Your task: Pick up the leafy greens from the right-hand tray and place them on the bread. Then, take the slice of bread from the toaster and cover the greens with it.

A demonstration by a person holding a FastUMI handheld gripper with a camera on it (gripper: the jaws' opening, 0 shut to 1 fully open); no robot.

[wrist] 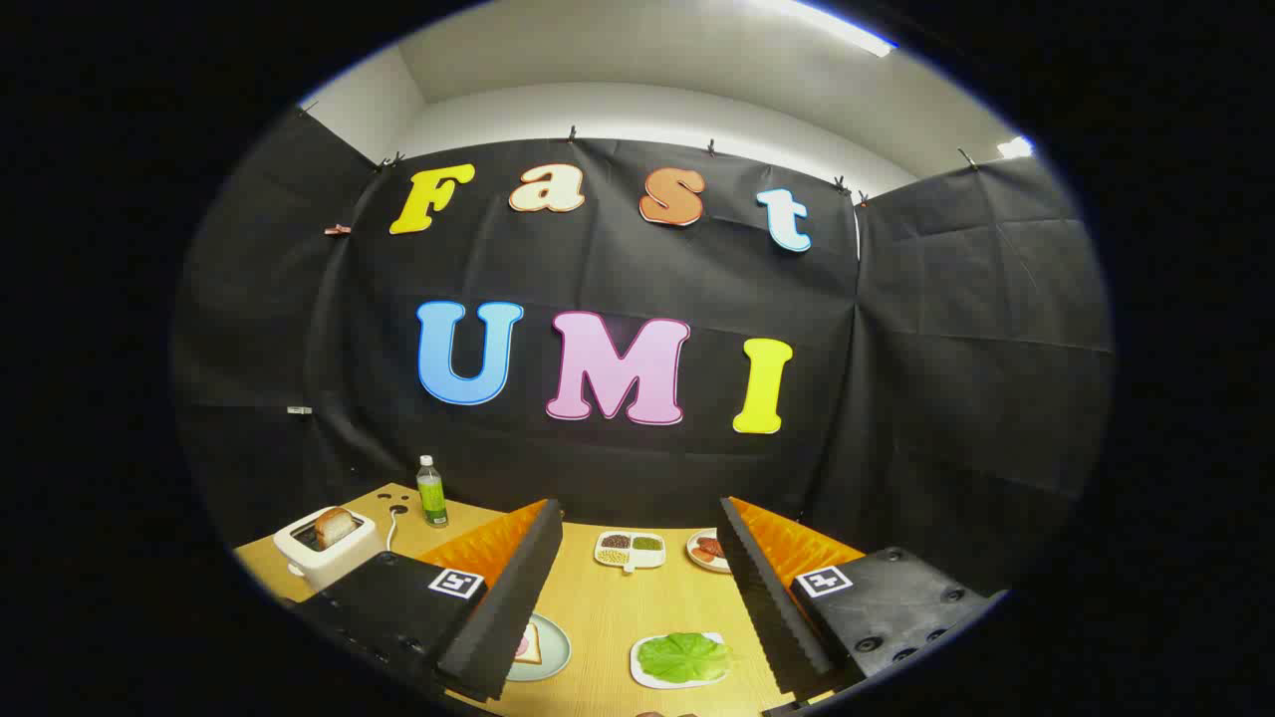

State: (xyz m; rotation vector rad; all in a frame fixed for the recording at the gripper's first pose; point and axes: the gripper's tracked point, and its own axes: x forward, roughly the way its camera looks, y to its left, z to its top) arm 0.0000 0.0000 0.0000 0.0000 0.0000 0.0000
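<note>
Pale wood surface (pixel 608 607) fills the lower middle of the frame, seen from above and behind the claw (pixel 637 597). Claw spread wide, holding nothing; its two dark ribbed fingers (pixel 503 607) slant in from the lower left and lower right, orange backing behind each, bare surface between them.

Leafy greens (pixel 684 657): bright green, lying flat on a white tray (pixel 645 675) at the lower centre of the frame, between the fingers and closer to the right-hand one. Not touched by either finger.

Bread (pixel 528 647) with something pinkish on it: on a round pale plate (pixel 553 647) at the lower left of centre, partly hidden behind the left finger.

Toaster (pixel 324 558): white, at the left of the frame, beyond the left finger, with a browned slice of bread (pixel 336 525) standing up out of its slot. White cord trails off its right side.

Bottle (pixel 431 493) with green contents stands upright just right of the toaster, near the back edge of the surface.

Further back, mid-frame: a white divided dish (pixel 631 550) with dark, green and pale contents in separate compartments. Beside it on the right, a small plate (pixel 697 548) of reddish pieces, partly covered by the right finger.
</note>
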